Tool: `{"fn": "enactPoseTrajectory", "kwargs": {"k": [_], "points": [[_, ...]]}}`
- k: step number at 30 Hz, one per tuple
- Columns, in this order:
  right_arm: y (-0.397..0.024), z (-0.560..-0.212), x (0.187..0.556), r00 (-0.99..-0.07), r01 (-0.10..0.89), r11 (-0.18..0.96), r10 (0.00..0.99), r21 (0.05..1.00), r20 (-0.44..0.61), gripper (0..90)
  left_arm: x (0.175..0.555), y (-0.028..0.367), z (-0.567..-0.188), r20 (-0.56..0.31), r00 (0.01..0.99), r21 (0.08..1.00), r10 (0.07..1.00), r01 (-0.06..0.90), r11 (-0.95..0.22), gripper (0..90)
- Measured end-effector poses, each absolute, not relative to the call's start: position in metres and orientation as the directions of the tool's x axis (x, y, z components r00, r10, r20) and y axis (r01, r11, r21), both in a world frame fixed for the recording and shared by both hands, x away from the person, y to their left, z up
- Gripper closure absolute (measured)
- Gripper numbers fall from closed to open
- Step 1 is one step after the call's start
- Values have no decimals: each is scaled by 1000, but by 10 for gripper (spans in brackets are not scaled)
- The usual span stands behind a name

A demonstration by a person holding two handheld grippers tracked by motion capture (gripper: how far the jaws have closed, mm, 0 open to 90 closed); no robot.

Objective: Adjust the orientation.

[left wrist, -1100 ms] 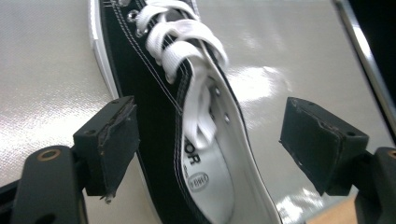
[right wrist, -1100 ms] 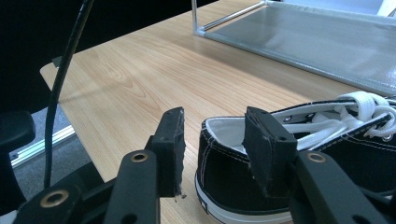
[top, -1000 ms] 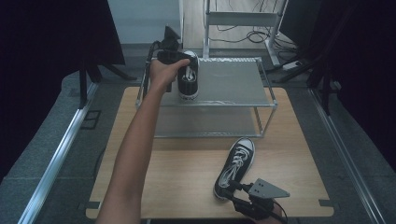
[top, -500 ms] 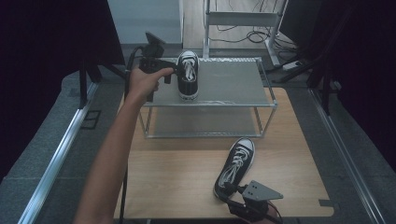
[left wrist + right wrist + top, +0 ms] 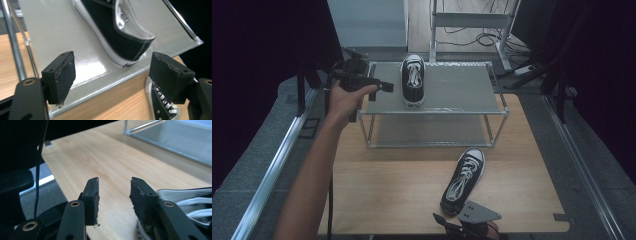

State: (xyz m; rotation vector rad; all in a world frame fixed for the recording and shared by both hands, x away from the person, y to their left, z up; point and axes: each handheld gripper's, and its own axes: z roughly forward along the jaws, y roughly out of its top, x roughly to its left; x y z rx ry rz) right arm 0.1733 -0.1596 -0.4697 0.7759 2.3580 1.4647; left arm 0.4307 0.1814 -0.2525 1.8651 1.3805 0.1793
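Observation:
A black sneaker point(image 5: 413, 80) with white laces stands on the top shelf of a metal rack point(image 5: 462, 92). My left gripper point(image 5: 382, 89) is held just left of the rack, level with that shelf, open with nothing in it. In the left gripper view the wide-open jaws point(image 5: 113, 57) frame the sneaker's heel point(image 5: 120, 32) from a short way back. The second sneaker point(image 5: 464, 177) lies on the wooden table. My right gripper point(image 5: 447, 220) is at its heel by the near edge. In the right gripper view its jaws point(image 5: 115, 182) stand open over bare wood, with the sneaker point(image 5: 185, 197) beside the right jaw.
The rack has a lower shelf point(image 5: 427, 132) with nothing on it. The wooden table point(image 5: 387, 185) has free room to the left of the lying sneaker. Metal rails and dark floor run along both sides of the table.
My left hand has let go of the sneaker on the top shelf and drawn back to the left; the sneaker stays put. The right gripper has shifted slightly left along the near edge.

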Motion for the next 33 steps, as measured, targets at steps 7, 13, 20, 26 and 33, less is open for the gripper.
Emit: {"fn": "enactPoseTrajectory", "kwargs": {"k": [7,13,20,26,33], "points": [[-144,-488,173,-833,333,419,551,845,55,723,427,194,-268,-324,380,646,866,758,-90,216],[-139,-504,176,-823,379,460,564,803,65,878,425,201,-284,-324,368,629,872,772,-92,217],[-140,-511,179,-800,403,473,598,784,50,898,424,201,-291,-330,366,619,870,780,-93,217],[-149,-513,182,-771,412,468,637,782,25,899,425,199,-294,-332,368,613,868,784,-98,217],[-168,-512,181,-746,424,448,666,787,23,900,423,193,-296,-301,381,612,874,780,-129,216]]}}
